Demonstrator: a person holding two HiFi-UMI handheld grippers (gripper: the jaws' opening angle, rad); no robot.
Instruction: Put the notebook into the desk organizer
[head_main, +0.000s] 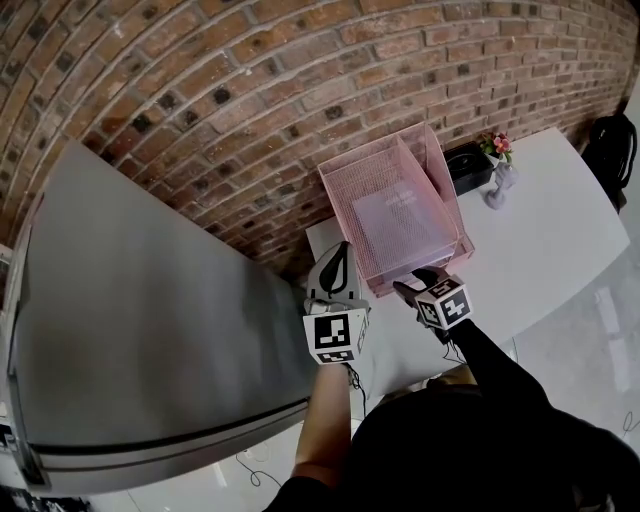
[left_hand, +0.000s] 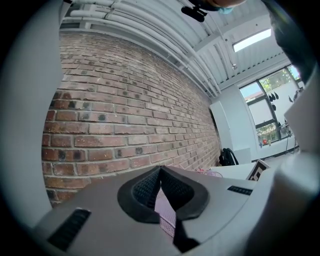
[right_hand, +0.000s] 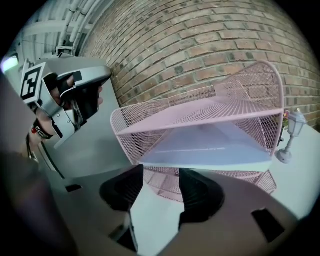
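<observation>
A pink wire-mesh desk organizer (head_main: 436, 160) stands on the white table (head_main: 560, 230) against the brick wall. A pale lavender notebook (head_main: 395, 220) lies flat inside it on a shelf. In the right gripper view the notebook (right_hand: 210, 147) rests under the organizer's (right_hand: 165, 116) upper tier, its near edge facing me. My right gripper (head_main: 418, 281) (right_hand: 160, 187) hovers just in front of that edge, open, with nothing between its pads. My left gripper (head_main: 340, 262) (left_hand: 160, 175) sits left of the organizer, its pads meeting at the tips, empty. It also shows in the right gripper view as the left gripper (right_hand: 84, 100).
A small grey lantern figurine (head_main: 500, 186) (right_hand: 295, 135), a pink flower (head_main: 497, 145) and a black box (head_main: 465, 165) stand right of the organizer. A large grey metal surface (head_main: 150, 330) fills the left side. A black bag (head_main: 610, 150) hangs at the far right.
</observation>
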